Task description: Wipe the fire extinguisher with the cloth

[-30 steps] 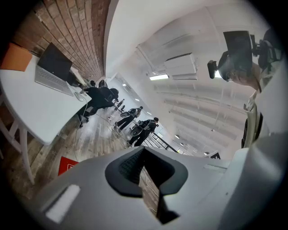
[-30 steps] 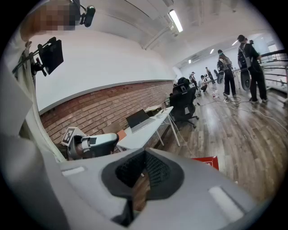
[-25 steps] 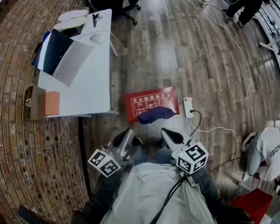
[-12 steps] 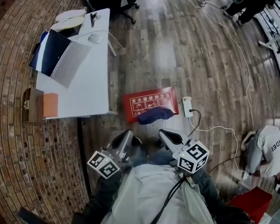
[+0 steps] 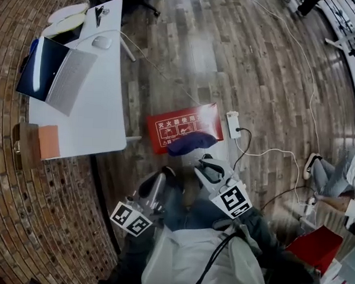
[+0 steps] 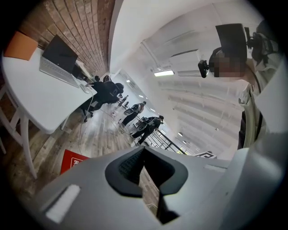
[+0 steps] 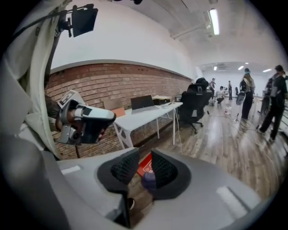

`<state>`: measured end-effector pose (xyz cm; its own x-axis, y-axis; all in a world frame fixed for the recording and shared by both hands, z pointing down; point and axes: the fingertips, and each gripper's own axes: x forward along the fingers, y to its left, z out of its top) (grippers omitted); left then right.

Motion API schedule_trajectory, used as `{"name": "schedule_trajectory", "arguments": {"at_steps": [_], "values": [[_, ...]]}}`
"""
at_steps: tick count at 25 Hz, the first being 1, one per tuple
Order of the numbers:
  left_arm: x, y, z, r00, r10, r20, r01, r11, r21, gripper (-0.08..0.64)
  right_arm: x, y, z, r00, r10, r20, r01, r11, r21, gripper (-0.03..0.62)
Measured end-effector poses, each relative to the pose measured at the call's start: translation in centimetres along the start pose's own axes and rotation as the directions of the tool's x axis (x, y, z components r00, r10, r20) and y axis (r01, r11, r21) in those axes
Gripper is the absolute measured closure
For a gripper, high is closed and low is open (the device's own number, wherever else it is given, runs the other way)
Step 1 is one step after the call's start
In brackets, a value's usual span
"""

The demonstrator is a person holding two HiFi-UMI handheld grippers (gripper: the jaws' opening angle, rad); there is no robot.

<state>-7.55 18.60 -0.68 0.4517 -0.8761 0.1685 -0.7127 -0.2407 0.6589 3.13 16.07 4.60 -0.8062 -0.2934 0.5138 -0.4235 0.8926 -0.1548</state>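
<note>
A red fire-extinguisher box (image 5: 184, 124) with white print lies flat on the wood floor. A dark blue cloth (image 5: 192, 144) is draped over its near edge. My right gripper (image 5: 204, 166) hangs just short of the cloth. Its jaws have just been opening and now stand a little apart with nothing between them. In the right gripper view the cloth (image 7: 148, 178) and the red box (image 7: 145, 164) show through the gap of the right gripper (image 7: 145, 168). My left gripper (image 5: 159, 180) is shut and empty, to the left of the right one. The box (image 6: 74, 160) peeks out beside the left gripper (image 6: 144, 155).
A white table (image 5: 102, 105) with a laptop (image 5: 53, 78) and an orange block (image 5: 49, 140) stands left, against a brick wall. A white power strip (image 5: 233, 125) with its cable lies right of the box. A person (image 5: 341, 182) crouches at the right, near a red container (image 5: 317, 247).
Both grippers have sunk toward the floor. The right gripper has rolled and its jaws have parted slightly. The view has shifted, so the box and cloth sit closer to the grippers.
</note>
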Motion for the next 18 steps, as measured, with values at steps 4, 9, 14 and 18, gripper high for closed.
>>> {"name": "schedule_trajectory", "arguments": {"at_steps": [4,9,14,18], "values": [[1.6,3.4,-3.7,0.998,0.037,-0.052,-0.039,0.999,-0.032,0.563,4.8,-3.2,-6.1,0.990,-0.057,-0.131,0.060,0.998,0.021,0.421],[3.2,9.2,-10.1,0.988,0.096,-0.119,-0.107,0.990,-0.089,0.413,12.8,-6.7,-16.3,0.939,-0.134,-0.318,0.084,0.983,-0.164,0.373],[3.7,13.3,-15.0,0.984,0.109,-0.140,-0.125,0.986,-0.110,0.417,17.9,-7.7,-21.9,0.909,-0.229,-0.349,0.100,0.931,-0.350,0.318],[4.4,14.7,-16.6,0.990,0.069,-0.122,-0.085,0.987,-0.133,0.454,19.2,-8.0,-20.2,0.919,-0.288,-0.270,0.170,0.906,-0.388,0.308]]}}
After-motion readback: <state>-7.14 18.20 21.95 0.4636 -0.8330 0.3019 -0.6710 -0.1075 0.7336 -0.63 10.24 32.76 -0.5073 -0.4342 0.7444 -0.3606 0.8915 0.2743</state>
